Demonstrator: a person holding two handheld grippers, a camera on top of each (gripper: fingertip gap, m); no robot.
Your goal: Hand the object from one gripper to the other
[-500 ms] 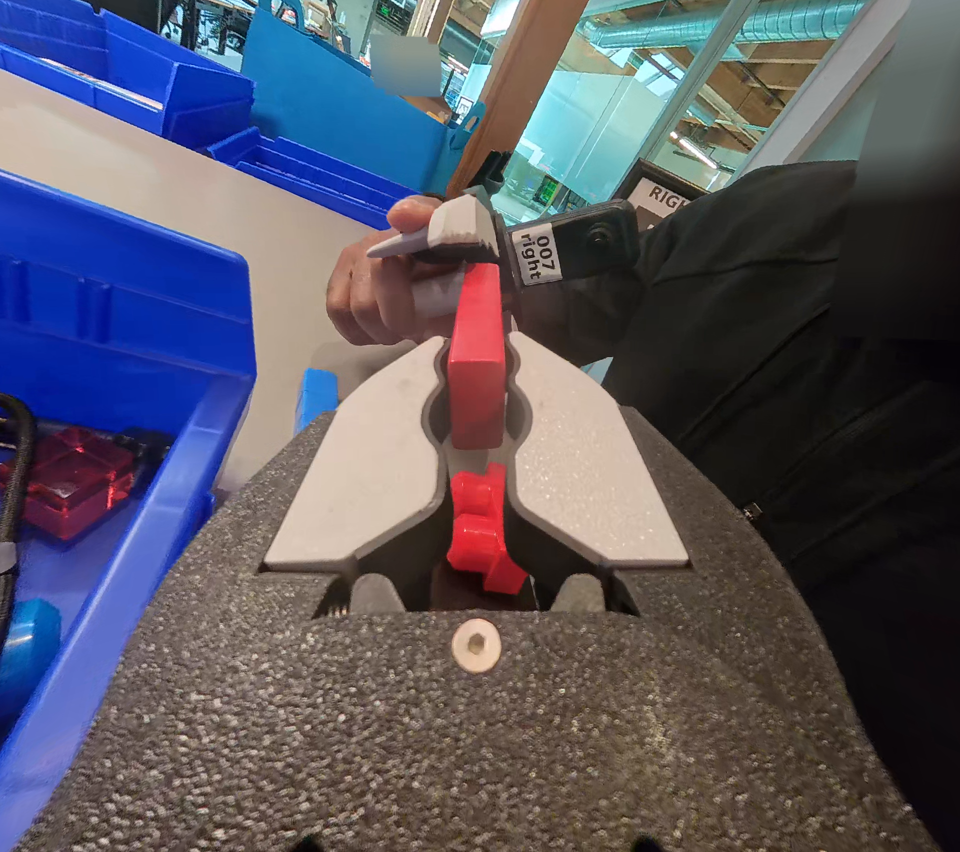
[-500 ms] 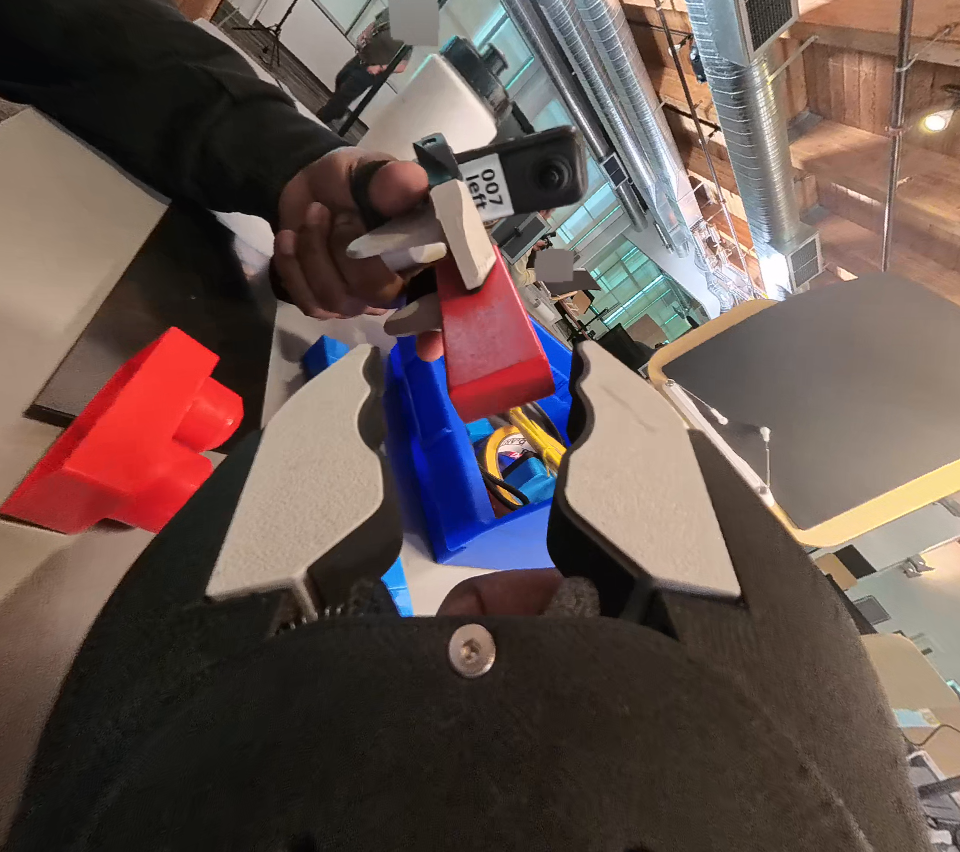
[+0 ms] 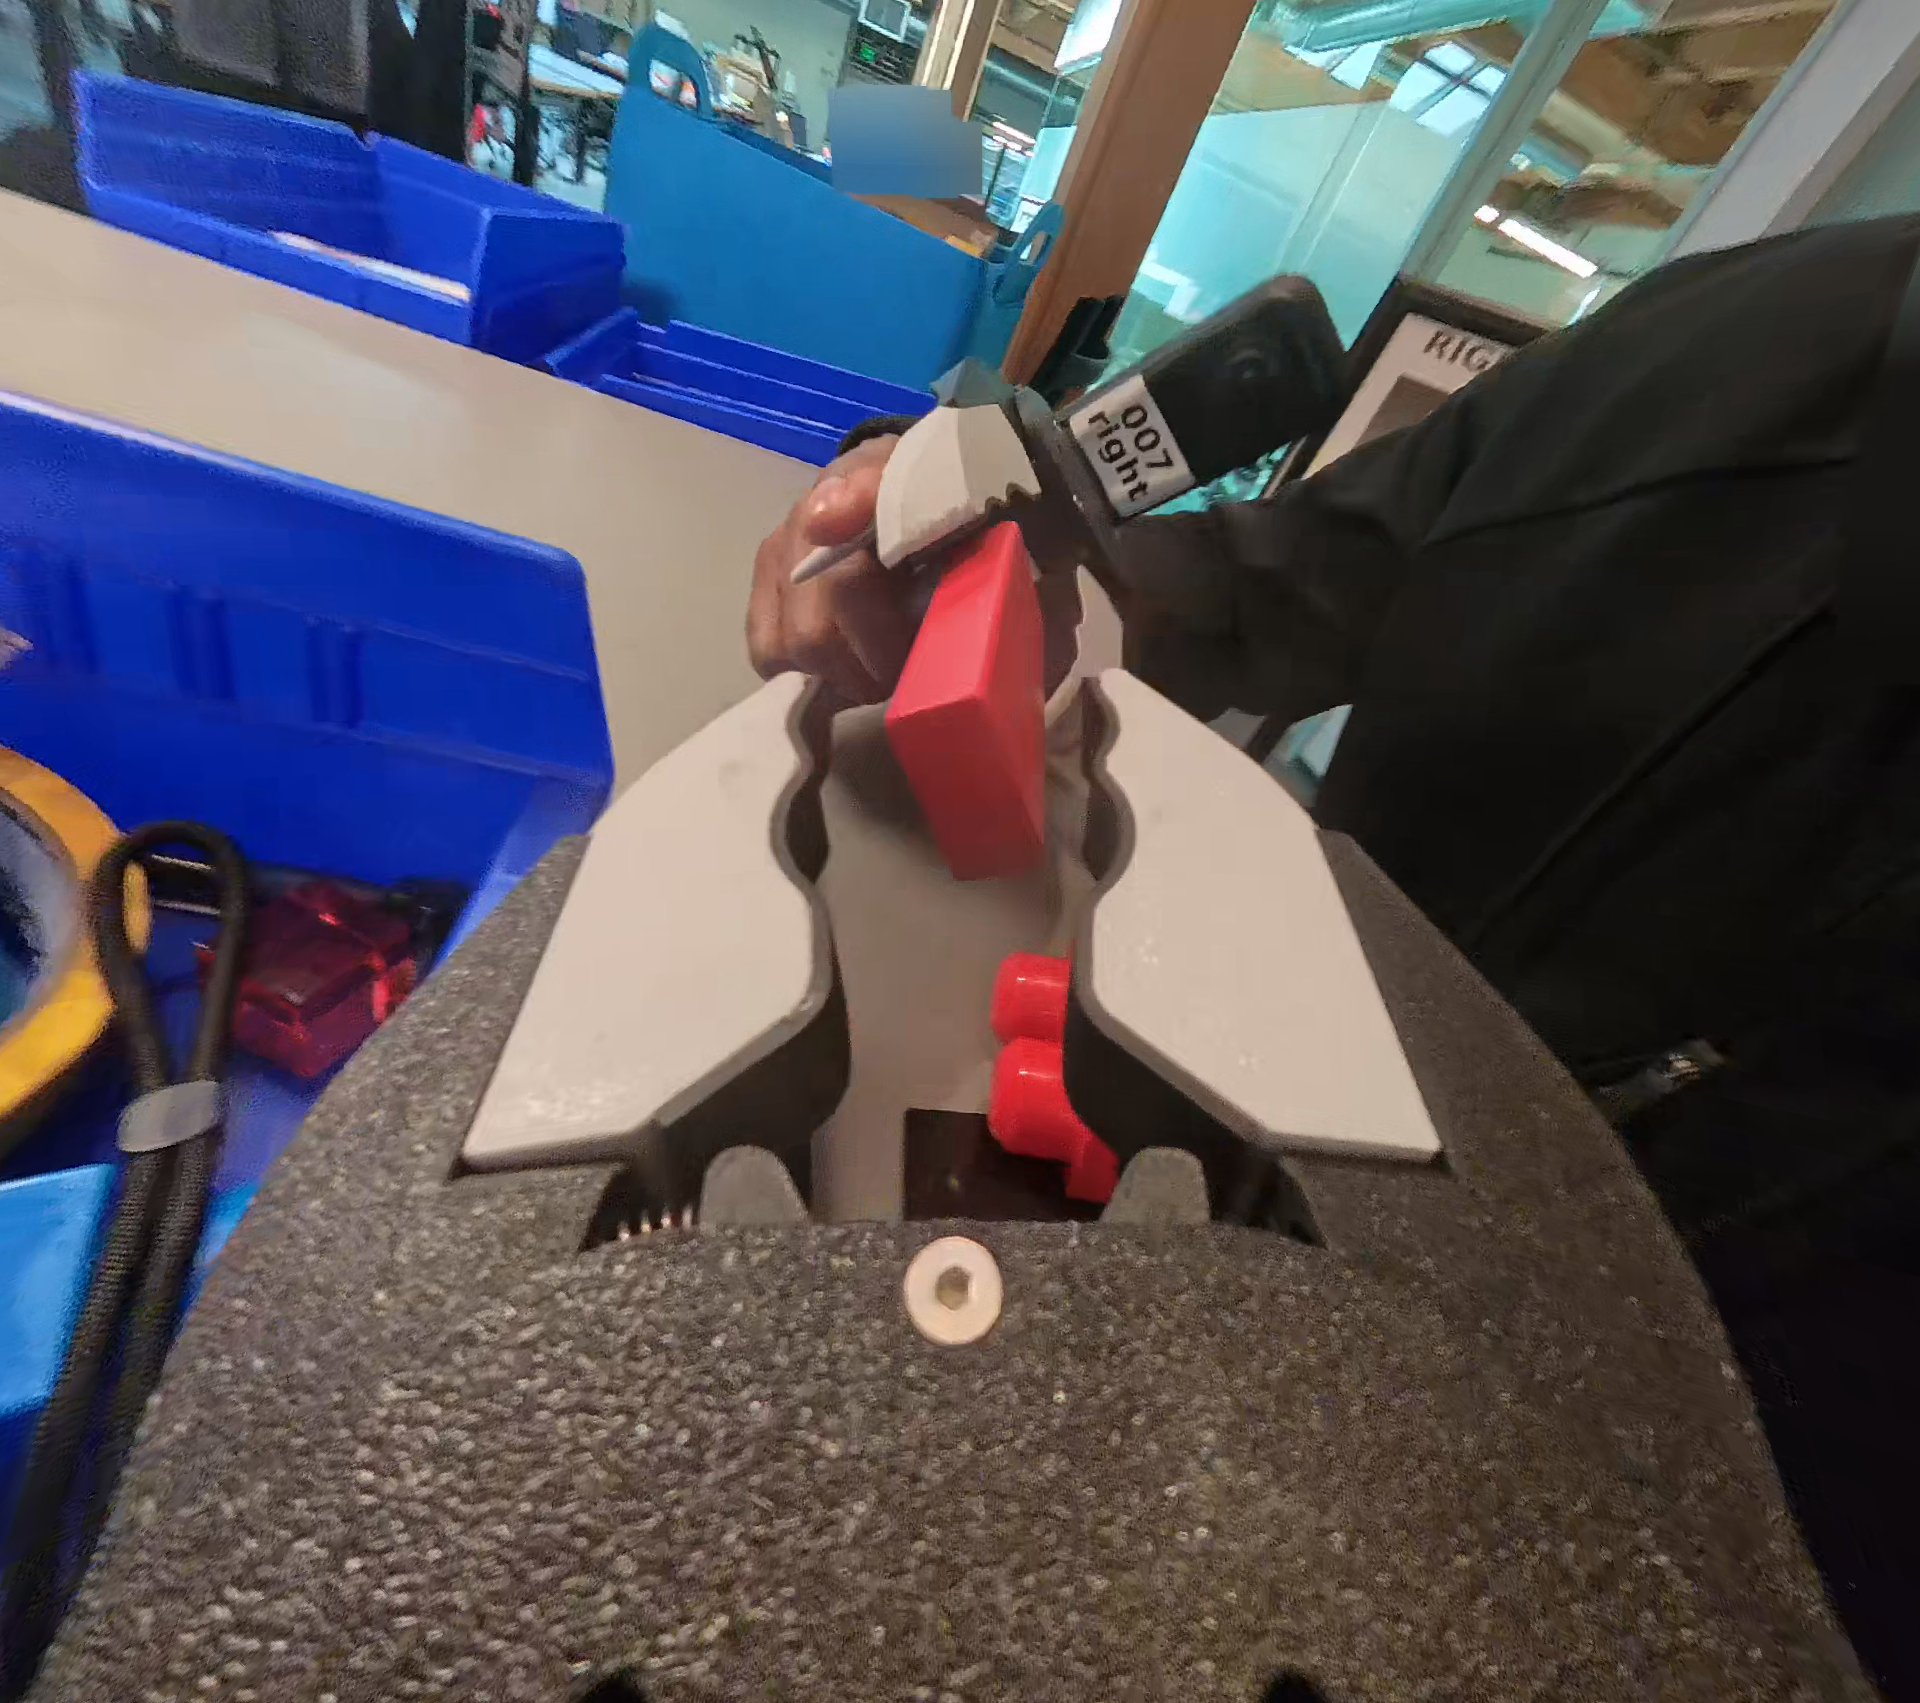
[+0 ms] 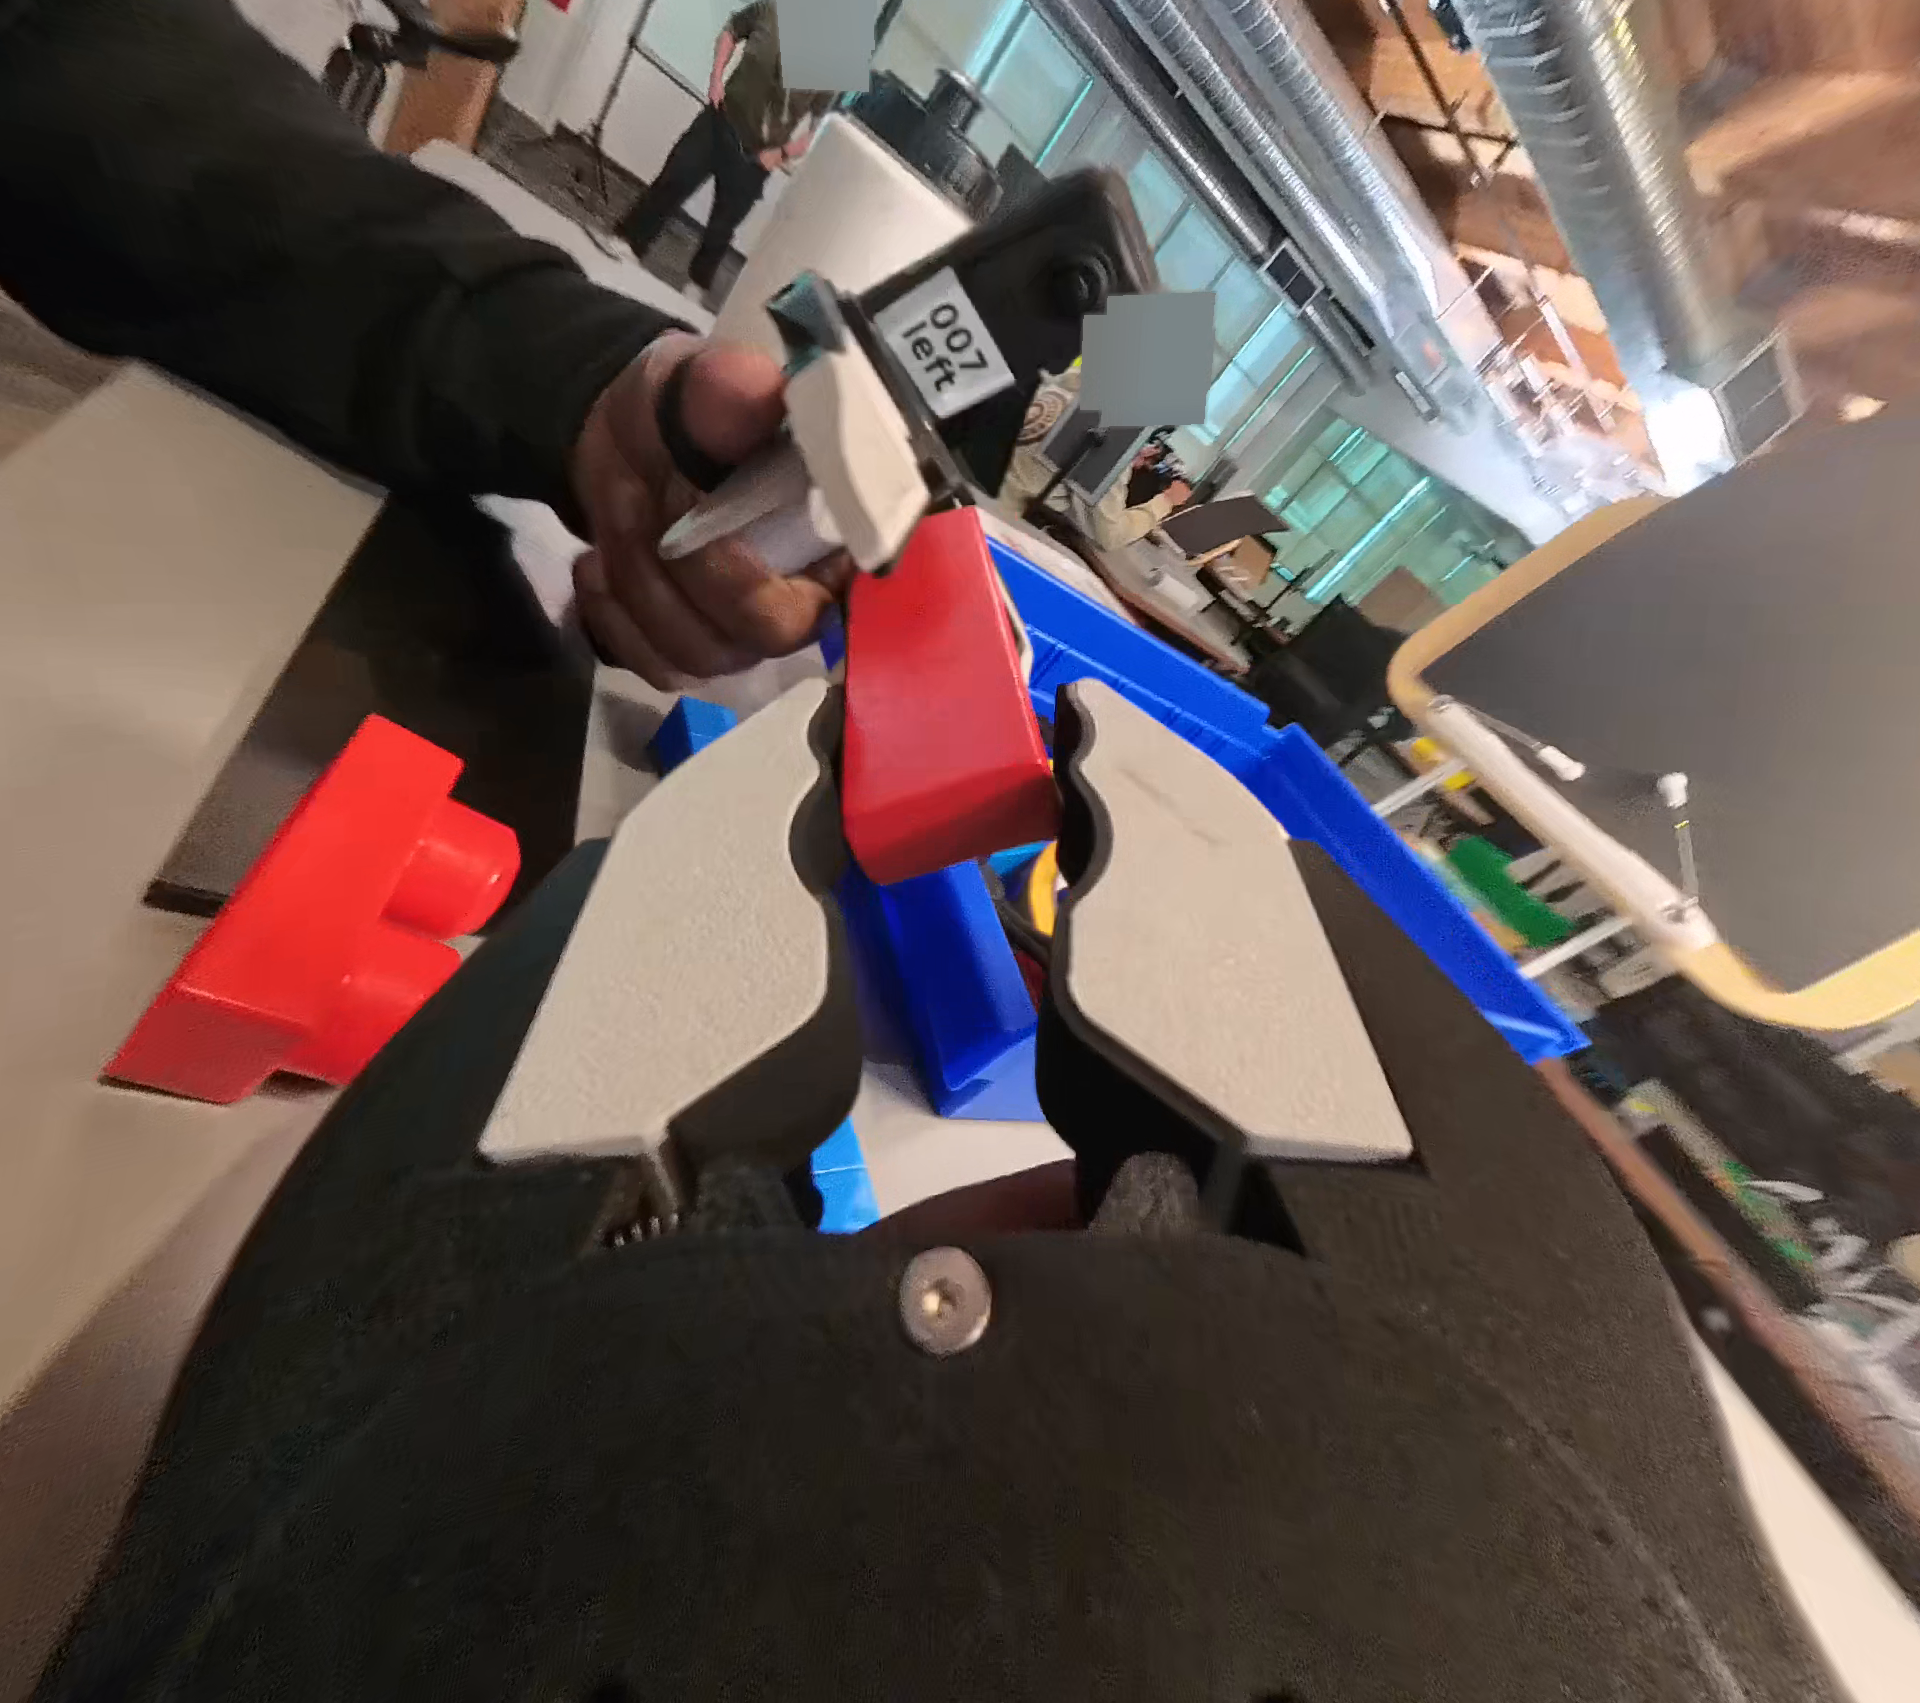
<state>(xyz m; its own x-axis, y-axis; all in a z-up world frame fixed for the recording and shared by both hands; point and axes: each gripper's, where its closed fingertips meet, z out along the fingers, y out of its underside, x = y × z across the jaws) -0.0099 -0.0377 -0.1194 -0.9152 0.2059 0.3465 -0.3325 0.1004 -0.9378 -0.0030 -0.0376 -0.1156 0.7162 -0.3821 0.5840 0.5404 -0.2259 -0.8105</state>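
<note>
A red rectangular block point(image 3: 977, 718) is in the air between both grippers. In the left wrist view my left gripper point(image 3: 951, 697) is open, its jaws standing clear on either side of the tilted block. The right gripper point(image 3: 966, 500) clamps the block's far end. In the right wrist view my right gripper point(image 4: 945, 703) is shut on the red block point(image 4: 935, 718), with both fingertips pressed against its sides. The left gripper point(image 4: 862, 490) shows at the block's far end, held by a hand.
A red studded brick point(image 4: 312, 915) lies on the pale table point(image 3: 312, 406) below, also seen between my left fingers point(image 3: 1029, 1061). A blue bin point(image 3: 312, 666) with loose items stands to the left. More blue bins point(image 3: 343, 199) line the back. A small blue block point(image 4: 686, 734) lies on the table. Less than 4 cm separates the two grippers' tips.
My left gripper was shut on the red block and has opened. My right gripper was open around the block's end and has closed on it. The block has tilted.
</note>
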